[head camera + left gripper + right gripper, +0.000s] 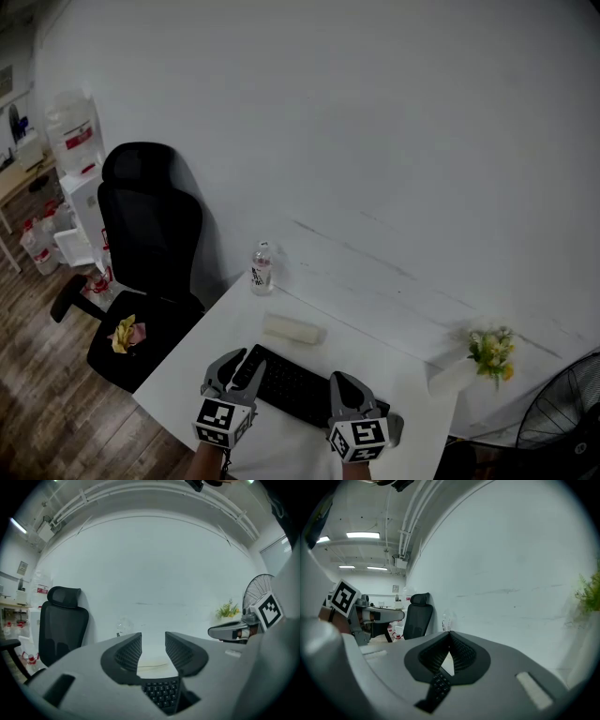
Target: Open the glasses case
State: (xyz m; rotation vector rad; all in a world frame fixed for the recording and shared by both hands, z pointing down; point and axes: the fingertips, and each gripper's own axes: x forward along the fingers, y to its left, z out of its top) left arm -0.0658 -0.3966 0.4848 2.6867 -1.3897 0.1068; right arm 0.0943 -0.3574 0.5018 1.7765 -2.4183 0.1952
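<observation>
Glasses case (293,328), pale and oblong, lies flat on the white table (211,333) just past the far edge of the black keyboard (291,382), at its 12 o'clock. It looks closed, and neither gripper touches it.

The left gripper (246,361) hovers over the keyboard's left end. Its jaws stand apart with nothing between them. In the left gripper view the gap frames the keyboard keys and a pale strip of table beyond.

The right gripper (345,382) is over the keyboard's right end, at 3 o'clock from the left one. Its jaws are together, tips meeting, with nothing gripped. Only a narrow wedge below the tips shows a few keys.

A clear water bottle (262,267) stands upright at 11 o'clock from the case, near the table's back edge against the white wall. A black office chair (150,253) sits off the table's left side at 9 o'clock, with something yellow (125,333) on its seat. At 3 o'clock from the case, a white vase (453,375) holds a small plant (491,349), well apart from it. A fan (562,417) stands at 4 o'clock, beyond the table's right end.
</observation>
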